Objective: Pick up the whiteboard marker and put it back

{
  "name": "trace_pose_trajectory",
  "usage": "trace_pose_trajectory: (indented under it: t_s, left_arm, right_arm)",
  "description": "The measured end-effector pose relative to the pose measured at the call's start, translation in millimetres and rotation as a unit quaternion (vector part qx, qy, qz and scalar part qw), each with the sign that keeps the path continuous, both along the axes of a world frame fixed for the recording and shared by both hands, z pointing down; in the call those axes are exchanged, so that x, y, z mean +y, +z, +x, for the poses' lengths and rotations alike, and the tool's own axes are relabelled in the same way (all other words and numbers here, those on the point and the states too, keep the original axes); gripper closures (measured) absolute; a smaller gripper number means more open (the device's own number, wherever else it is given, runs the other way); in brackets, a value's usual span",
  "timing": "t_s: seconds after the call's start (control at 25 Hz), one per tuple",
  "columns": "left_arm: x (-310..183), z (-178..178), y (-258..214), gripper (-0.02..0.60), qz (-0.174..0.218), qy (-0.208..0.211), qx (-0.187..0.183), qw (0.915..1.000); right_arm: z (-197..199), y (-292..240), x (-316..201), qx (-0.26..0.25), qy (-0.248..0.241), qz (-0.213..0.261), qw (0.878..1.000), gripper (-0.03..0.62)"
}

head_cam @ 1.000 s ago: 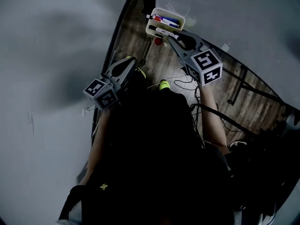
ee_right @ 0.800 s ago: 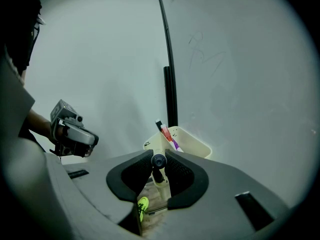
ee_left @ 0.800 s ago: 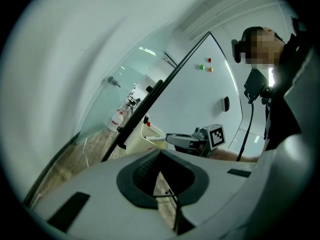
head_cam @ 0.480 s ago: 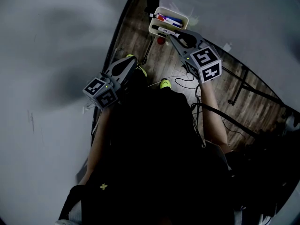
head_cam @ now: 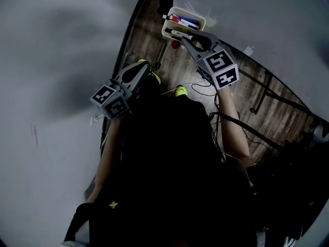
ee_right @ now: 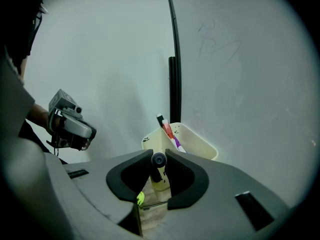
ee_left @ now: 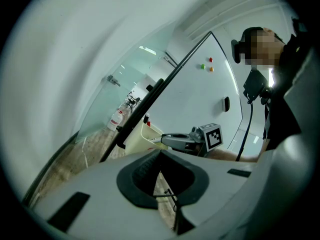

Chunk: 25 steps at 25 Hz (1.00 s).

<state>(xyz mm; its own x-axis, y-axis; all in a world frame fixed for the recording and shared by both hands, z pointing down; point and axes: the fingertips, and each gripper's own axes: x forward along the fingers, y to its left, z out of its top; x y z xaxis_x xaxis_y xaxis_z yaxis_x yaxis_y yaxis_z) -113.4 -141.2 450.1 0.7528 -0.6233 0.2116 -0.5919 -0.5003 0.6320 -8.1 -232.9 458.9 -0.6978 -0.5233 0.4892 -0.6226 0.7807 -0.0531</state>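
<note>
My right gripper (head_cam: pixel 186 38) is shut on a black whiteboard marker (head_cam: pixel 176 33), which lies across the front rim of a cream marker holder (head_cam: pixel 191 17). In the right gripper view the marker's round end (ee_right: pixel 159 159) sits pinched between the pads, just in front of the holder (ee_right: pixel 197 140). Red, purple and black markers (ee_right: pixel 168 129) stand inside the holder. My left gripper (head_cam: pixel 141 69) hangs lower left, away from the holder; its jaws (ee_left: pixel 160 152) meet with nothing between them. The left gripper view shows the right gripper (ee_left: pixel 172 138) at the holder (ee_left: pixel 141 137).
The holder hangs at the lower edge of a whiteboard (ee_right: pixel 240 59) beside a black post (ee_right: pixel 172 86). Wooden floor (head_cam: pixel 154 30) lies below, with cables (head_cam: pixel 205 90) and a small red thing (head_cam: pixel 175 45) under the holder. The person's dark torso fills the lower head view.
The right gripper has rolled slightly and edged a little toward the holder, still holding the marker. The left gripper has not moved.
</note>
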Motion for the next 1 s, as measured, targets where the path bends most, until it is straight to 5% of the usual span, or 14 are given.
trace_pose_trajectory:
  t_s: [1.0]
  left_arm:
    - [-3.2, 5.6, 2.0, 0.563, 0.002, 0.003, 0.001, 1.0]
  right_arm:
    - [2.7, -4.6, -3.6, -0.002, -0.001, 0.018, 1.0, 0.467]
